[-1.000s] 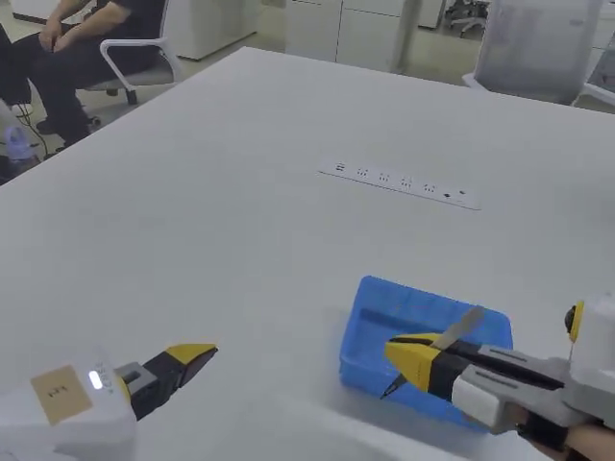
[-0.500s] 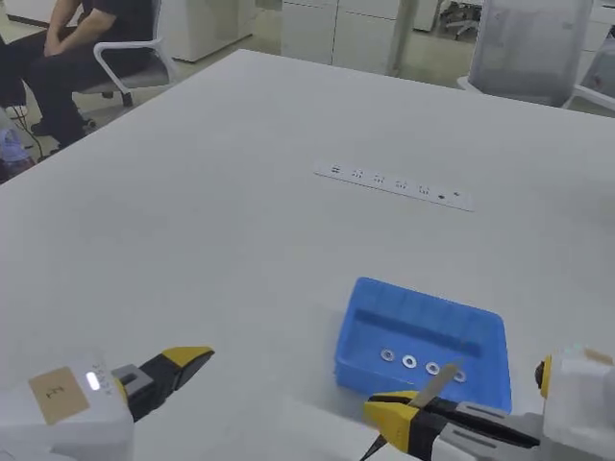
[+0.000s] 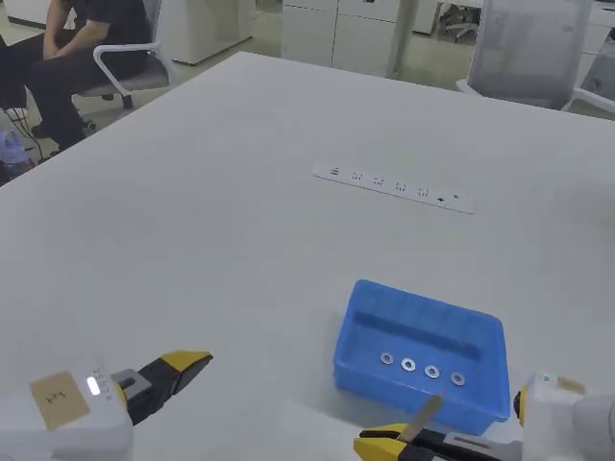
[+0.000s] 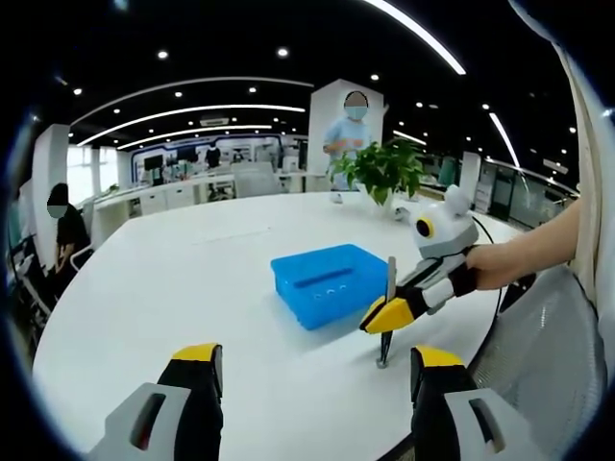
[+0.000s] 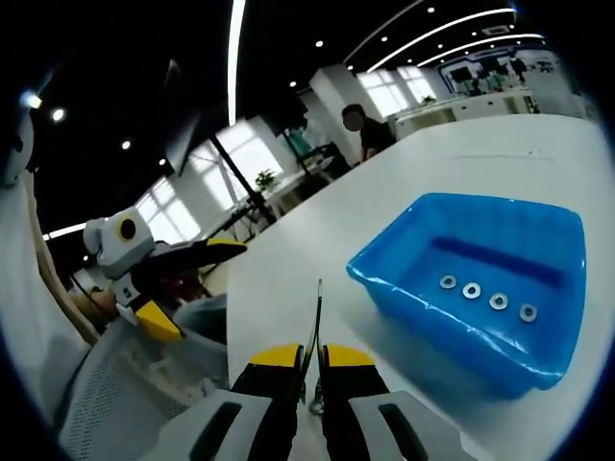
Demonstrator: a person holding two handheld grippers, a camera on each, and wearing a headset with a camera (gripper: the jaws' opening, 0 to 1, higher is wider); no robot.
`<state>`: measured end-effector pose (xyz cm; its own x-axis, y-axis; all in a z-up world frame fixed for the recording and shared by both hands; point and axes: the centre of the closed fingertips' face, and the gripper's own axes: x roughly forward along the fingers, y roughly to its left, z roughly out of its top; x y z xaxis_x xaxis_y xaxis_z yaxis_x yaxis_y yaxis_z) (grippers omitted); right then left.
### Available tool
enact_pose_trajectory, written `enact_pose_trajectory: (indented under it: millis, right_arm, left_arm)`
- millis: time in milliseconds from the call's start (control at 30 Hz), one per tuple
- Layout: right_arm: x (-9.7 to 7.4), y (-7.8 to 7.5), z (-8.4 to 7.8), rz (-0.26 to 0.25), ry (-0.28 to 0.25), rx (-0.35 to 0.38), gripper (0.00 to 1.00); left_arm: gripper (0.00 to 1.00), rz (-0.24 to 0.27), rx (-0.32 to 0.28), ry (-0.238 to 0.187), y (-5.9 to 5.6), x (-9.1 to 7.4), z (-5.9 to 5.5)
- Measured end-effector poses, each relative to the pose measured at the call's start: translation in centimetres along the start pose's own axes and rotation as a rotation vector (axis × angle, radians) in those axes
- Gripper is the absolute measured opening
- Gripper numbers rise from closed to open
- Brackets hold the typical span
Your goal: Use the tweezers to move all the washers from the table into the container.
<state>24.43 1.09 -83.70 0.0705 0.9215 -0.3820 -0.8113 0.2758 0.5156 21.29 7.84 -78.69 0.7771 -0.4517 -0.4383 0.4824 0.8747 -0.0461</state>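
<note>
Washers (image 3: 421, 366): four lie in a row on the floor of the blue container (image 3: 423, 300), near right on the worktop (image 3: 240, 192).
Right gripper (image 5: 309, 357): jaws pinched tight on the tweezers (image 5: 316, 312), tips pointing forward, just on the near side of the container.
Left gripper (image 4: 317, 357): jaws wide apart, holding nothing, parked near left, clear of the work.
Stage: transfer looks close to done.

Left tool (image 4: 317, 355) hovers with jaws wide apart; right tool (image 5: 312, 357) clamps the tweezers (image 3: 424, 418).
</note>
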Motion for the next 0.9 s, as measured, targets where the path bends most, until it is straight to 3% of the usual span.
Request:
enact_pose_trajectory:
  millis: [200,433,733,800,900]
  right_arm:
    - [0.3,0.5,-0.5,0.006,0.038,-0.040,0.04]
    - [0.4,1.8,-0.9,0.015,0.090,-0.266,0.04]
    - [0.9,3.3,-1.5,0.046,0.123,-0.418,0.05]
    - [1.1,3.7,-1.8,0.060,0.132,-0.484,0.06]
    - [1.2,3.8,-1.9,0.061,0.131,-0.501,0.05]
  left_arm:
    - [0.81,0.000,0.003,0.004,0.0,0.0,0.0]
    - [0.81,-0.001,0.005,0.004,-0.1,0.0,0.0]
    - [0.80,0.003,0.009,0.009,0.0,0.0,-0.1]
    - [0.80,0.003,0.009,0.008,0.0,0.0,-0.1]
    - [0.80,0.004,0.009,0.008,0.1,0.0,-0.1]
